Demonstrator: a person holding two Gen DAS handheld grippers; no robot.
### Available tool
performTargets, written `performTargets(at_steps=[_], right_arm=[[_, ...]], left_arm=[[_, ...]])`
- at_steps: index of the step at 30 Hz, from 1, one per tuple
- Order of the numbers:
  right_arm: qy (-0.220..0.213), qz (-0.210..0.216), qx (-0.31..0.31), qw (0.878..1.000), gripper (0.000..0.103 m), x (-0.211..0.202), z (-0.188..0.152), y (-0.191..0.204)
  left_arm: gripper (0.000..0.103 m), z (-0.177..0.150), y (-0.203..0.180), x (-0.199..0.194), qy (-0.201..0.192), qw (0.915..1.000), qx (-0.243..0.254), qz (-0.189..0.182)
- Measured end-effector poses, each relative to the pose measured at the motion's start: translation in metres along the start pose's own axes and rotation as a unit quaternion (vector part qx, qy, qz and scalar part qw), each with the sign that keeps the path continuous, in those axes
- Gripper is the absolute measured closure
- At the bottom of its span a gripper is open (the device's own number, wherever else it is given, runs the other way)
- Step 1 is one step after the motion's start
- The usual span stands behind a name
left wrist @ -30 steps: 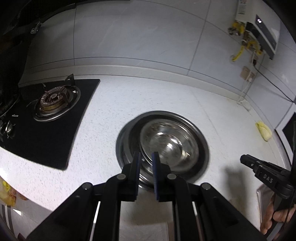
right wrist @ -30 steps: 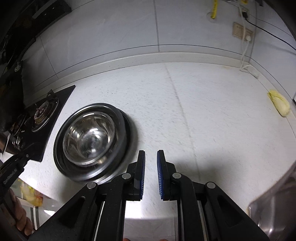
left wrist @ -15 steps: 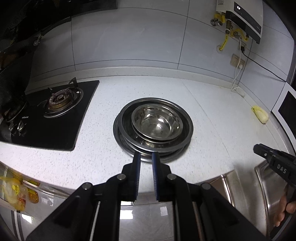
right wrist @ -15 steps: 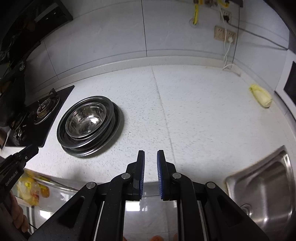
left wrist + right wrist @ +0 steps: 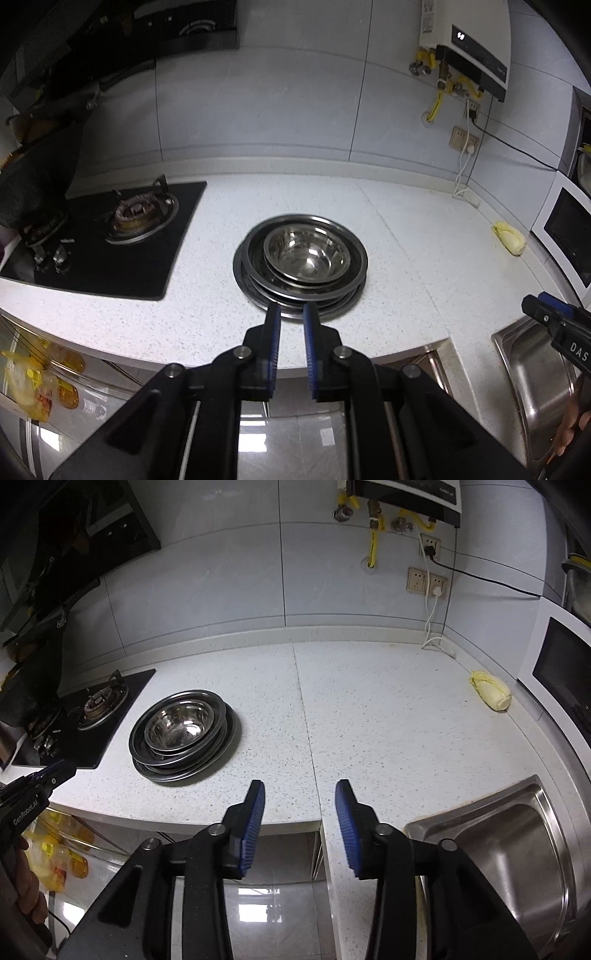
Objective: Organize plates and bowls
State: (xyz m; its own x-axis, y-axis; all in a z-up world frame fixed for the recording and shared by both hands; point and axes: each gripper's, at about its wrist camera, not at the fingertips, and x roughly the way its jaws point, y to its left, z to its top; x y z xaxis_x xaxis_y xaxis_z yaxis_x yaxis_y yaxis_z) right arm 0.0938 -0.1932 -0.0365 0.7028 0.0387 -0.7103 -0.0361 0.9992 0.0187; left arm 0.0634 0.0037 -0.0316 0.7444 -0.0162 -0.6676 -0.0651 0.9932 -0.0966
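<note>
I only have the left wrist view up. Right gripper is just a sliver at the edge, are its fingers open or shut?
Observer: Open. The right wrist view shows the right gripper with a wide gap between its blue fingers, nothing held.
Operator: What is under it?
Observer: The front edge of the white countertop, just left of the steel sink.
Operator: Is the stack tidy from that side?
Observer: The steel bowl sits nested on top, but the plates below are offset, the lowest rims sticking out toward the front right.
</note>
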Motion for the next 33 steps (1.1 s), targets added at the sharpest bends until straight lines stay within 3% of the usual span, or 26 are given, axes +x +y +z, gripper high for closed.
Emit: performTargets(at_steps=[3,12,19,24,33], right_arm=[[-0.012,-0.002,-0.002,1.000,0.064,-0.010,-0.001,-0.002],[-0.058,0.004,-0.005,0.998,0.045,-0.044,-0.006,-0.003],[-0.080,0.003,-0.003,0.997,0.025,-0.065,-0.012,-0.006],[-0.080,0.001,0.000,0.997,0.014,-0.070,-0.018,-0.009],[-0.069,0.001,-0.025,0.997,0.011,-0.071,-0.029,0.002]], left_arm=[[0.091,0.003,0.000,-0.013,-0.013,0.9999,0.000,-0.001],[0.091,0.010,-0.004,-0.045,-0.036,0.9992,0.015,-0.008],[0.091,0.007,-0.001,-0.068,-0.054,0.9976,0.011,-0.042],[0.091,0.007,0.007,-0.075,-0.063,0.9969,0.000,-0.048],[0.091,0.004,0.015,-0.078,-0.065,0.9969,-0.003,-0.044]])
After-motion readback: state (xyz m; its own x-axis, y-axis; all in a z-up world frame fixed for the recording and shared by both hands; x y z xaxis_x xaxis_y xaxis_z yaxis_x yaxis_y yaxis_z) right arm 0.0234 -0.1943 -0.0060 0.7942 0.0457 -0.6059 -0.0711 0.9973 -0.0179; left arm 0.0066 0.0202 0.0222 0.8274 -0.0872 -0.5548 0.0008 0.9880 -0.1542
